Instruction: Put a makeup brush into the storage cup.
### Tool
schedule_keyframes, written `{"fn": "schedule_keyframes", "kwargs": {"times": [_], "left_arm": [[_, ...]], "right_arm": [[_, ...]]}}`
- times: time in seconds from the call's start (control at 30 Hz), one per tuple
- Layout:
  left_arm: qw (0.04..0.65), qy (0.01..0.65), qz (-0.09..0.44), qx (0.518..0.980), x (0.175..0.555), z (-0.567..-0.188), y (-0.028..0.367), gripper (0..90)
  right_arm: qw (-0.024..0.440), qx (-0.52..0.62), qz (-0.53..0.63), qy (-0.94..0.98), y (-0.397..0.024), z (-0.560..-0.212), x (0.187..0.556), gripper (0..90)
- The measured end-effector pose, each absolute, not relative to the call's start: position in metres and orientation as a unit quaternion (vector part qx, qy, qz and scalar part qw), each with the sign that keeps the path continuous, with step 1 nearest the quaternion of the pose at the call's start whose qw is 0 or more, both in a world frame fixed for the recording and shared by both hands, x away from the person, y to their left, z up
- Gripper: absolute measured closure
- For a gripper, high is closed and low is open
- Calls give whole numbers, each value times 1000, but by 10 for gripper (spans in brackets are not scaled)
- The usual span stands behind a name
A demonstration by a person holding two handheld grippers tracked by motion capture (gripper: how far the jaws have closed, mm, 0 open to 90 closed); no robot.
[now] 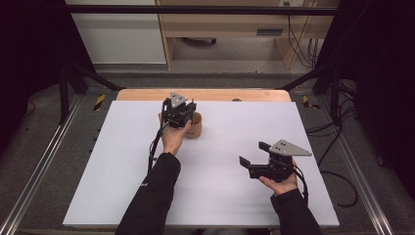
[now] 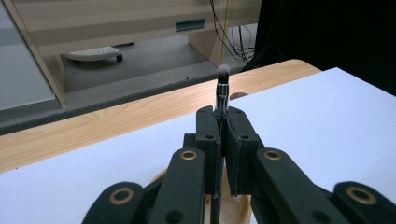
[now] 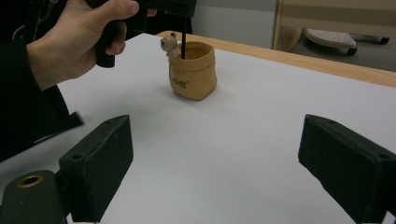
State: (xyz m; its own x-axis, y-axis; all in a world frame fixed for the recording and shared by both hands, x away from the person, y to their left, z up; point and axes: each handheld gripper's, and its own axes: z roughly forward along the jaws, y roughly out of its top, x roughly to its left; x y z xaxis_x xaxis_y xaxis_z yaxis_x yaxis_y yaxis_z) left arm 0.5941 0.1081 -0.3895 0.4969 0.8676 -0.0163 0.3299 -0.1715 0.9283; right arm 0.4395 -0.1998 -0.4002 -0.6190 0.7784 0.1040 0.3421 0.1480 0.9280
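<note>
A tan sack-shaped pot [image 1: 196, 126] with a small bear figure [image 3: 169, 43] on its rim stands on the white table top [image 1: 122, 171], left of the middle and towards the back. My left gripper [image 1: 180, 116] hovers right over it, shut on a thin brush [image 2: 223, 87] whose dark bristle tip and silver collar stick up past the jaws. In the right gripper view the brush's black handle [image 3: 184, 44] reaches down into the pot [image 3: 192, 70]. My right gripper [image 1: 254, 153] rests low at the front right, open and empty, facing the pot.
A wooden strip [image 1: 205, 94] borders the table's far edge, with a small hole in it [image 2: 239, 95]. Beyond it lie a grey floor, cabinets and hanging cables. Metal rails run along both sides of the table.
</note>
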Motion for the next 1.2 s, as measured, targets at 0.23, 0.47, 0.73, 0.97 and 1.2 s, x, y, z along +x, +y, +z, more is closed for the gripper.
{"fn": "schedule_keyframes", "kwargs": {"times": [0.23, 0.47, 0.73, 0.97, 1.2], "left_arm": [[490, 414, 267, 719, 591, -388, 111, 809], [497, 415, 258, 717, 581, -384, 118, 634], [514, 417, 250, 707, 562, -373, 139, 428], [516, 415, 231, 713, 546, -369, 151, 290], [517, 399, 224, 723, 526, -369, 159, 212]], "right_arm": [[207, 385, 527, 729, -199, -401, 440, 107], [209, 385, 524, 730, -199, -401, 440, 107], [211, 388, 522, 730, -199, -402, 441, 107], [212, 389, 523, 728, -200, -401, 441, 107], [213, 392, 524, 725, -203, -399, 440, 104]]}}
